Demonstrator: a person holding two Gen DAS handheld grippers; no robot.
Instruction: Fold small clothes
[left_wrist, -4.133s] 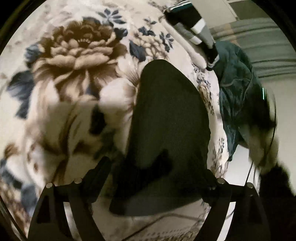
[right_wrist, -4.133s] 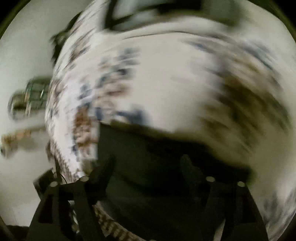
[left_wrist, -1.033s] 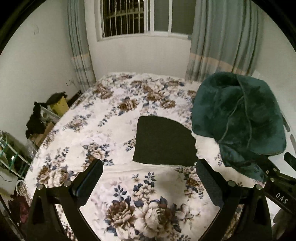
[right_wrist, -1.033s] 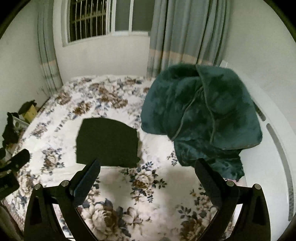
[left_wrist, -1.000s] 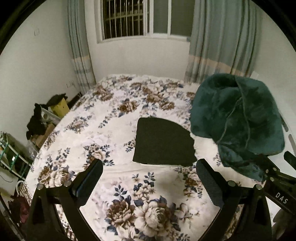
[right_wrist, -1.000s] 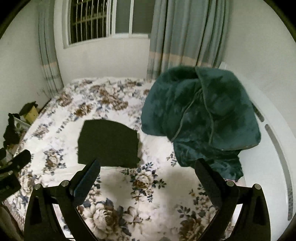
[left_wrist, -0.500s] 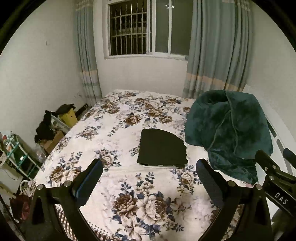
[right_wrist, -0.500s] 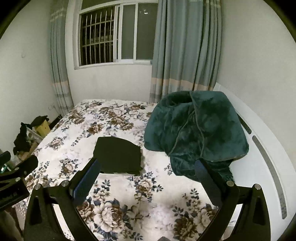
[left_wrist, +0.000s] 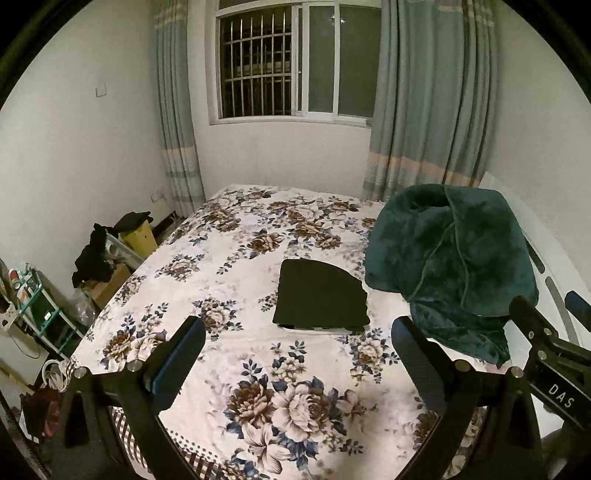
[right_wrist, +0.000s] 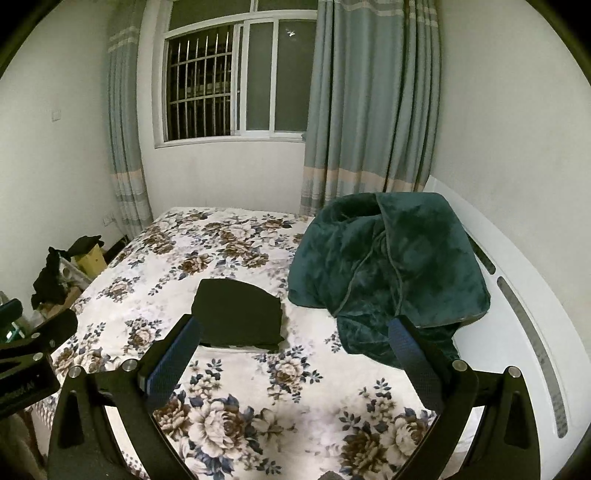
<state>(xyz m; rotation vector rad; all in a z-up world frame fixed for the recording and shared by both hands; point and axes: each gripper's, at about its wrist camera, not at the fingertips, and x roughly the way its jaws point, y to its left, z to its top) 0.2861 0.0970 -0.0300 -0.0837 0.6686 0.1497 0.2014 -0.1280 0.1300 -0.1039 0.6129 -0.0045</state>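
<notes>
A black folded garment (left_wrist: 320, 300) lies flat in the middle of the floral bed (left_wrist: 236, 266); it also shows in the right wrist view (right_wrist: 238, 312). My left gripper (left_wrist: 297, 363) is open and empty, held well back from the bed's near edge. My right gripper (right_wrist: 291, 360) is open and empty too, held back and to the right of the left one. Neither touches the garment. Part of the right gripper (left_wrist: 550, 354) shows at the right edge of the left wrist view.
A dark green plush blanket (left_wrist: 450, 266) is heaped on the bed's right side by the white headboard (right_wrist: 524, 306). Boxes, dark clothes and a shelf (left_wrist: 107, 254) stand on the floor at the left. A barred window (left_wrist: 291, 62) and curtains are behind.
Both grippers have pulled up and back from the bed. The garment looks smaller and farther away, and more of the room, window and curtains has come into view. The garment has not moved.
</notes>
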